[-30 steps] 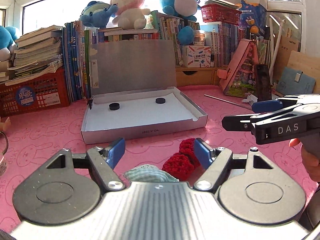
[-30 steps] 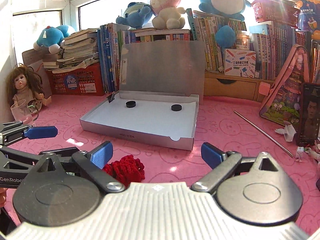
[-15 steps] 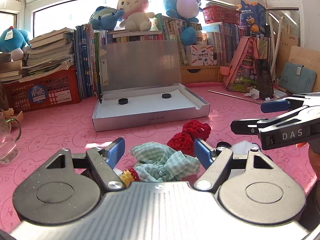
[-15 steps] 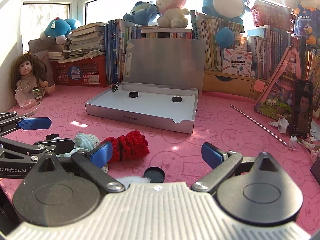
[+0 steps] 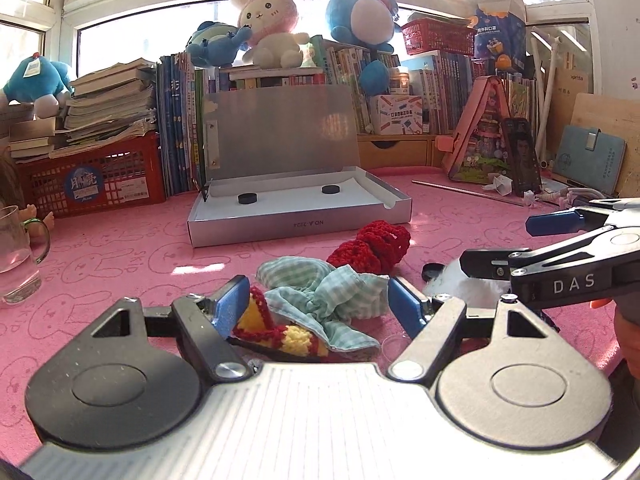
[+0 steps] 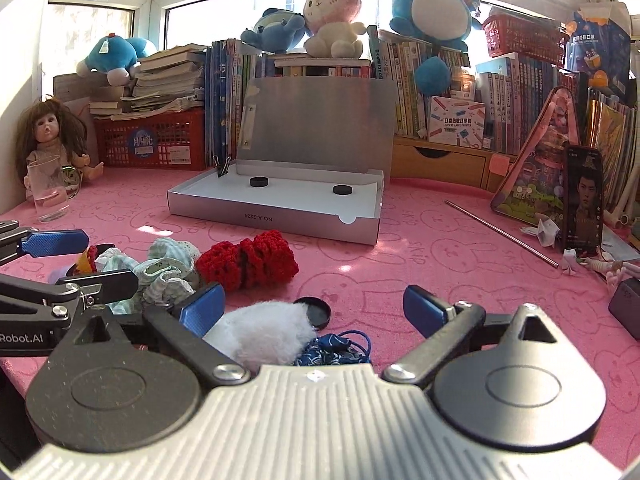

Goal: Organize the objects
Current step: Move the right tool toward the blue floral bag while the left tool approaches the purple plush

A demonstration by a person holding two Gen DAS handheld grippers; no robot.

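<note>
An open silver box (image 5: pixel 296 224) with its lid up stands mid-table, also in the right wrist view (image 6: pixel 272 220); two black discs (image 5: pixel 330 189) lie in it. In front lie a red crochet piece (image 5: pixel 370 246) (image 6: pixel 248 260), a green checked cloth (image 5: pixel 320 292) (image 6: pixel 168 268), a yellow-red crochet piece (image 5: pixel 280 328), a white fluffy item (image 6: pixel 264 332), a blue cord item (image 6: pixel 336 348) and a black disc (image 6: pixel 314 312). My left gripper (image 5: pixel 316 304) is open around the checked cloth. My right gripper (image 6: pixel 312 308) is open over the fluffy item.
A pink mat (image 6: pixel 400 264) covers the table. A glass mug (image 5: pixel 16 256) and doll (image 6: pixel 48 140) are at the left. Books, a red crate (image 5: pixel 88 184) and plush toys line the back. A metal rod (image 6: pixel 500 232) and phone (image 6: pixel 582 200) are at the right.
Both grippers have drawn back toward the table's near edge, so the cloth, fluffy item and cord item have come into view between the open fingers. The box looks farther away.
</note>
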